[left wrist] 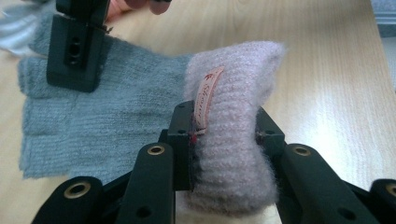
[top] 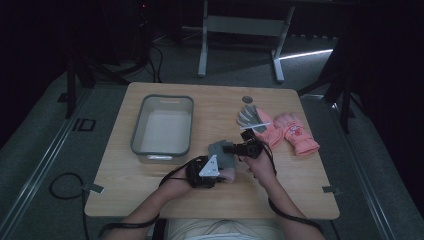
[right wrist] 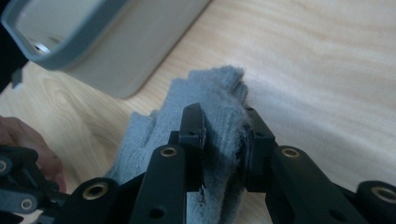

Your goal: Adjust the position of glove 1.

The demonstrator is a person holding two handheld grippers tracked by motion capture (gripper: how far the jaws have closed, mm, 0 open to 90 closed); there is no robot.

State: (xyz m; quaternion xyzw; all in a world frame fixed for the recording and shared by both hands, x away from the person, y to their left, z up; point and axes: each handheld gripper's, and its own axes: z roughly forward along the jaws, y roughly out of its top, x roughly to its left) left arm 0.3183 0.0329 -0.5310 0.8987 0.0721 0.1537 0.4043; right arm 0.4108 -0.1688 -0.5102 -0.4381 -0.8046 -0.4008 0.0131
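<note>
On the table (top: 150,180): you have one grey bin (top: 162,125) at far left, beside your two grippers.
Gloves at far right: two, one pink ski glove (top: 295,132) and one grey-white glove (top: 250,117) just left of it.
Left gripper (left wrist: 224,128): your jaws are clamped on one pink knit cuff (left wrist: 238,107).
Right gripper (right wrist: 224,133): your jaws pinch one grey knit glove (right wrist: 215,105), near the middle.

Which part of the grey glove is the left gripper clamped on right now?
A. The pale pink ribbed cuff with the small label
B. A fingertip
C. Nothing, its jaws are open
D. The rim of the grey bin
A: in the left gripper view the left gripper has its jaws shut on the pale pink ribbed cuff of the grey glove, right beside the small label.
</note>
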